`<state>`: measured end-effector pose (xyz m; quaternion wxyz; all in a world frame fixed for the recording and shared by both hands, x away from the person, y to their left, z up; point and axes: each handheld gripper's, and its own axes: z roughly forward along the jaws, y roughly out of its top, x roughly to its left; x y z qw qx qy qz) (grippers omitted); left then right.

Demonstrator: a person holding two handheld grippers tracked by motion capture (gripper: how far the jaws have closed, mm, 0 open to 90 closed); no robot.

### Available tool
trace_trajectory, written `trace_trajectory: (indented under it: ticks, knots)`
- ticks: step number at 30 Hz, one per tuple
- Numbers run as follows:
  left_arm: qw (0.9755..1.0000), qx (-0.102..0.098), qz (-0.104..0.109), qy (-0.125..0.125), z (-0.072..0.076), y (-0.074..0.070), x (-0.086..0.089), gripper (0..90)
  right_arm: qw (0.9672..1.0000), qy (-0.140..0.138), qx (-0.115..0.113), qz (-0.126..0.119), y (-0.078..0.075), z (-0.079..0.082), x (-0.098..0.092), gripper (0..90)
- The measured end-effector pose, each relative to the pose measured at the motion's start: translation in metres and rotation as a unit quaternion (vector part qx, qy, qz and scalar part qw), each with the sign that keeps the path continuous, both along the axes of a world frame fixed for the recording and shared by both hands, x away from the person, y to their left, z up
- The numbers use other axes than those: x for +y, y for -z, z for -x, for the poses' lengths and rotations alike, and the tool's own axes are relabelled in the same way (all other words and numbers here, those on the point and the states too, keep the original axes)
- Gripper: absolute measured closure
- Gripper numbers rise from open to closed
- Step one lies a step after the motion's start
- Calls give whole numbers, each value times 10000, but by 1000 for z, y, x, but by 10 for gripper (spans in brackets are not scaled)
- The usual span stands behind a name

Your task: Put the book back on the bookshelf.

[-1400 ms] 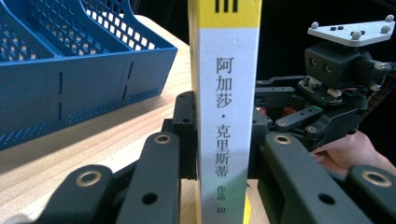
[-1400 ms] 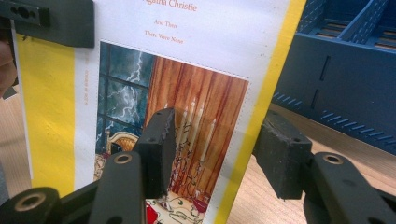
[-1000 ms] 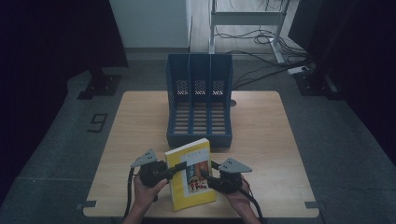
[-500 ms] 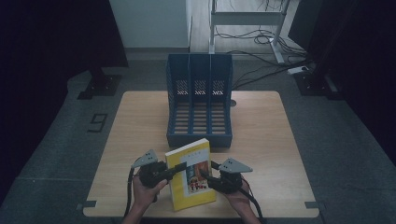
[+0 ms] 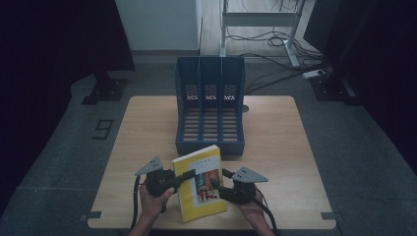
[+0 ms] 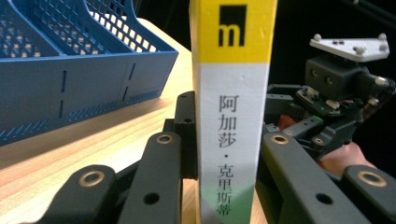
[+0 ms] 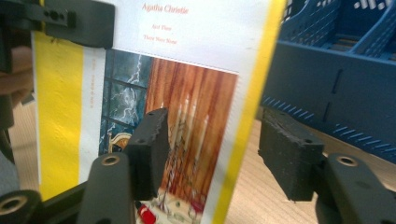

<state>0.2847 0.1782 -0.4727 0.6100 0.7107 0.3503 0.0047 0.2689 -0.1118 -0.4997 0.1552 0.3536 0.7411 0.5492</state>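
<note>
A yellow paperback book with a picture cover stands tilted on the wooden table, near its front edge. My left gripper is shut on the book's spine, one jaw on each side. My right gripper reaches the book from the other side, and its jaws have just been opening. In the right gripper view its left pad lies against the cover, while the right pad stands off the book's yellow edge with a gap.
A blue three-slot file rack stands just behind the book at the table's middle, its slots open toward me. Its perforated side wall is close to my right jaw. Bare wood lies left and right of the rack.
</note>
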Motion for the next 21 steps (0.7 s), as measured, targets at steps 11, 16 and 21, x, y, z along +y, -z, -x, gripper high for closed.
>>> trace_trajectory:
  ticks: [11,16,21]
  knots:
    - [9989,-231,203,-358,-2,-17,22,757,9986,419,269,-191,15,-4,-30,386]
    - [9983,-262,138,-502,0,-21,22,757,9977,536,412,0,25,-7,-37,387]
    - [9983,-254,68,-512,7,-24,18,757,9952,630,628,396,33,-8,-38,387]
